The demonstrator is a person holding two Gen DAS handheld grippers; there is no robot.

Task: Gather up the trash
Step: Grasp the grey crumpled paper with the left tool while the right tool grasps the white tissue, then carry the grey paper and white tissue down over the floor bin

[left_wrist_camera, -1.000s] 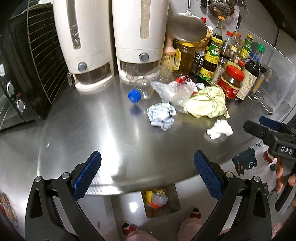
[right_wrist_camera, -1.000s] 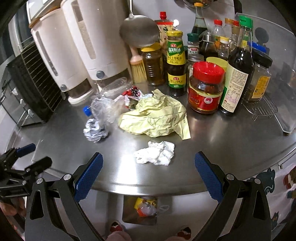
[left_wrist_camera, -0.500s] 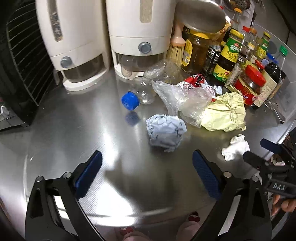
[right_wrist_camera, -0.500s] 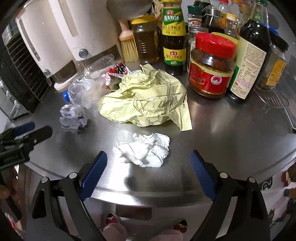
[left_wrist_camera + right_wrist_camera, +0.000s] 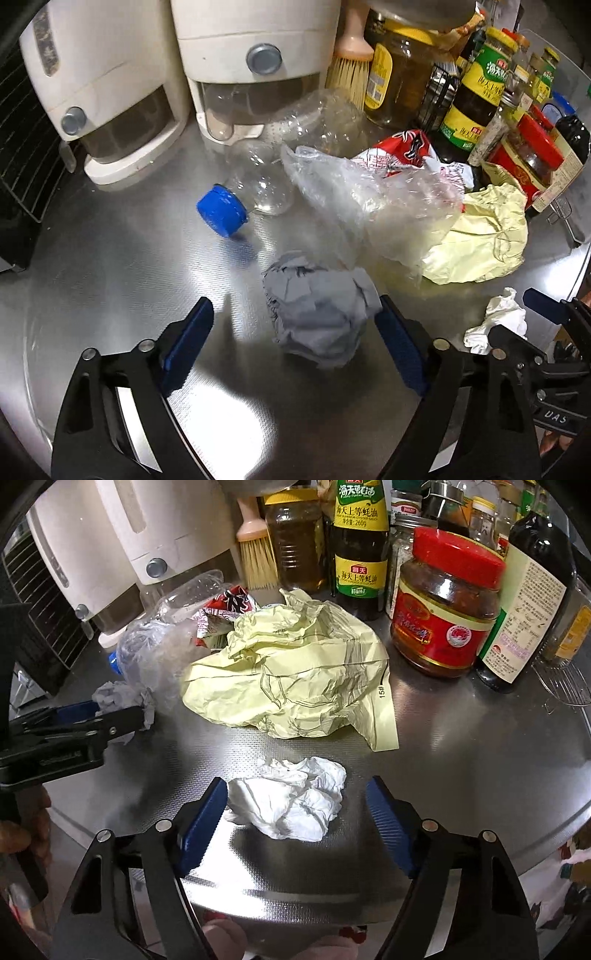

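Left gripper (image 5: 293,339) jaws, just closing, straddle a grey paper ball (image 5: 319,312); right gripper (image 5: 295,819) jaws, also closing, flank a white tissue (image 5: 291,801), neither squeezed.

Colours and patterns recorded on the brushed steel counter (image 5: 461,746).

Grey is noted on the crumpled paper ball (image 5: 319,314); white on the crumpled tissue wad (image 5: 291,801); pale yellow with thin dark line-drawing on the creased paper bag (image 5: 291,672). A blue screw cap (image 5: 221,210) is seen on the clear plastic bottle (image 5: 295,147). Red with white print is observed on the snack wrapper (image 5: 399,147).
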